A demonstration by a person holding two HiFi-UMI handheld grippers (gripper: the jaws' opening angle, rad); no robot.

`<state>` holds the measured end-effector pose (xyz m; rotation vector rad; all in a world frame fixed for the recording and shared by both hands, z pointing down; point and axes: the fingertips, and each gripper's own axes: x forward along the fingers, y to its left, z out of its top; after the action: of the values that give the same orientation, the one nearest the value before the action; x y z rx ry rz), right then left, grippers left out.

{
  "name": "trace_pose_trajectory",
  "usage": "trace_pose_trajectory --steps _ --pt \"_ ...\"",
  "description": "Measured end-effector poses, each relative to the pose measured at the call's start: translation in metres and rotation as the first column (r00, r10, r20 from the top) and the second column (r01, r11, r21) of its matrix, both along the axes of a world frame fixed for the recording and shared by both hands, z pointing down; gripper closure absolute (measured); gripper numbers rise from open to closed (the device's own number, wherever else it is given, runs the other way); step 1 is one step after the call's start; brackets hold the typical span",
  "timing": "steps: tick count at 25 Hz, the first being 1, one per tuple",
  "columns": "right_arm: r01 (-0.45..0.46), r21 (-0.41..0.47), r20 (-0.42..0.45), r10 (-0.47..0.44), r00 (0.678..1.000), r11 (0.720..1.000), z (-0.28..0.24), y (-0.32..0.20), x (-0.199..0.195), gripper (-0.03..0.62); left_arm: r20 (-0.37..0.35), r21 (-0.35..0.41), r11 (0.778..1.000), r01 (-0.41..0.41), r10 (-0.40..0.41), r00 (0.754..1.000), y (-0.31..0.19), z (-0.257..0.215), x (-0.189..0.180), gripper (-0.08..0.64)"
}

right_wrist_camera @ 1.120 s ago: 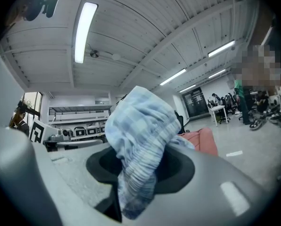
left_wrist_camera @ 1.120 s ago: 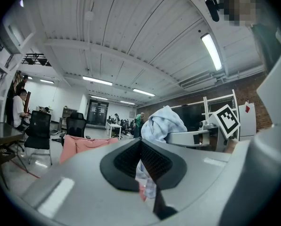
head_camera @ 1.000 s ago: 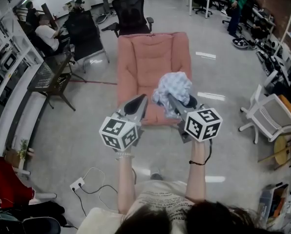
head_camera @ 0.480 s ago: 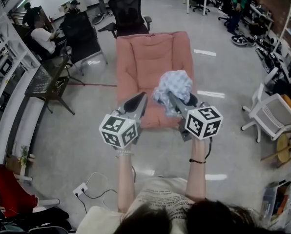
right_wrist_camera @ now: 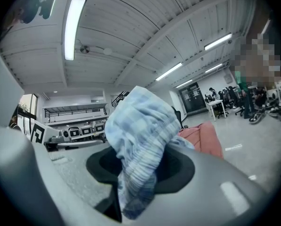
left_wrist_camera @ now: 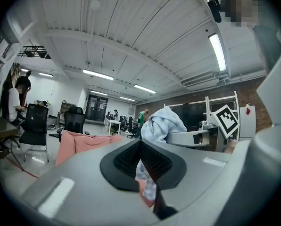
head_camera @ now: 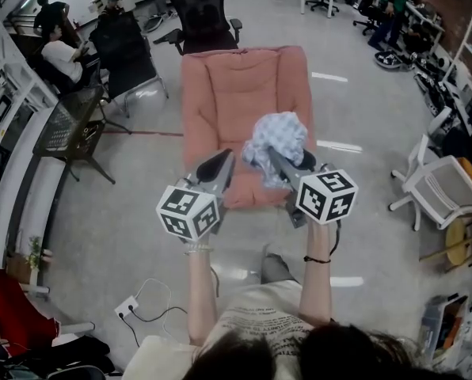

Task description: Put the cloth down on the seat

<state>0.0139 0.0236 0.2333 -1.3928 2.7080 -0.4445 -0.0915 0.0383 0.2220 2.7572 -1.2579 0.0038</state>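
The seat (head_camera: 242,105) is a pink padded lounge chair on the floor ahead of me; it also shows in the left gripper view (left_wrist_camera: 79,142) and the right gripper view (right_wrist_camera: 207,134). A light blue checked cloth (head_camera: 277,137) is bunched up and hangs over the seat's front right part. My right gripper (head_camera: 286,163) is shut on it, and the fabric (right_wrist_camera: 140,145) bulges out above the dark pads (right_wrist_camera: 178,166). My left gripper (head_camera: 218,165) is level with it on the left, shut and holding nothing. From there the cloth (left_wrist_camera: 161,124) shows to the right.
Black office chairs (head_camera: 204,10) stand behind the seat. A mesh-topped side table (head_camera: 68,125) is at the left, and people sit at desks (head_camera: 58,50) beyond it. At the right stands a white chair (head_camera: 434,188). A power strip with its cable (head_camera: 129,303) lies by my feet.
Both grippers keep their pose and the cloth stays gripped. The seat has come slightly nearer in the head view, and a leg now shows below the grippers.
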Motion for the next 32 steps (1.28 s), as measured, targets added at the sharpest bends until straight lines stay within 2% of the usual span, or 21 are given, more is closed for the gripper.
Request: trace_pose_trajectory --steps 8,18,25,32 --pt "0.03 -0.016 -0.026 -0.031 0.999 0.999 -0.001 -0.076 0.018 0.428 -0.012 -0.006 1.0 0.029 -0.029 1.0 -0.07 -0.001 0.017 0.565" --pt "0.094 -0.069 -0.042 -0.097 0.994 0.993 0.013 -0.147 0.037 0.428 -0.023 -0.062 0.996 0.07 -0.071 0.997 -0.137 0.017 0.047 0.565" --pt "0.141 -0.105 -0.043 -0.146 0.988 0.984 0.03 -0.176 0.036 0.428 -0.019 -0.091 0.988 0.125 -0.127 0.992 -0.16 0.033 0.044 0.565" --pt "0.162 -0.145 -0.023 -0.167 0.986 0.976 0.045 -0.203 0.023 0.428 -0.01 -0.139 0.98 0.142 -0.145 0.989 -0.184 0.049 0.031 0.565"
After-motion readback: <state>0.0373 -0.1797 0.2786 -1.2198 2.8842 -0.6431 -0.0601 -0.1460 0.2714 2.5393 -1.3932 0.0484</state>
